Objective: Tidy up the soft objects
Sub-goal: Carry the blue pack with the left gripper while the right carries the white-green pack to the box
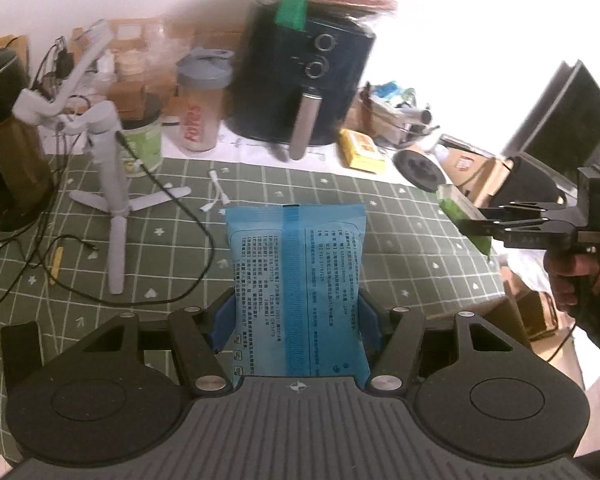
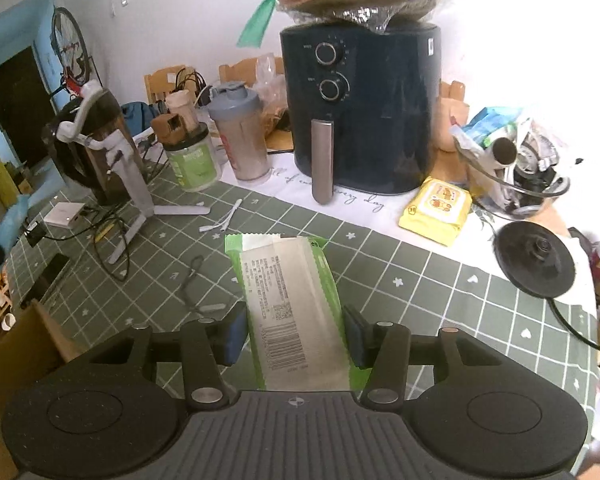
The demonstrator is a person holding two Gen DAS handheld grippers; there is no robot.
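Two grips — left gripper [image 1: 296, 316] clamps blue pack [image 1: 298, 280], right gripper [image 2: 296, 334] clamps green pack [image 2: 296, 312].

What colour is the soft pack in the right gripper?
Green edges with a white printed back panel and barcode: the soft wipes pack, clearest in the right wrist view.

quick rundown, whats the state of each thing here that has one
left gripper: shut on the blue pack
blue pack: sealed, held above the table
right gripper: shut on the green pack
green pack: sealed, held above the table
yellow wipes pack: lying flat on the table, not held
shaker bottle: upright, lid closed
air fryer: drawer shut, wrapped bundle on top
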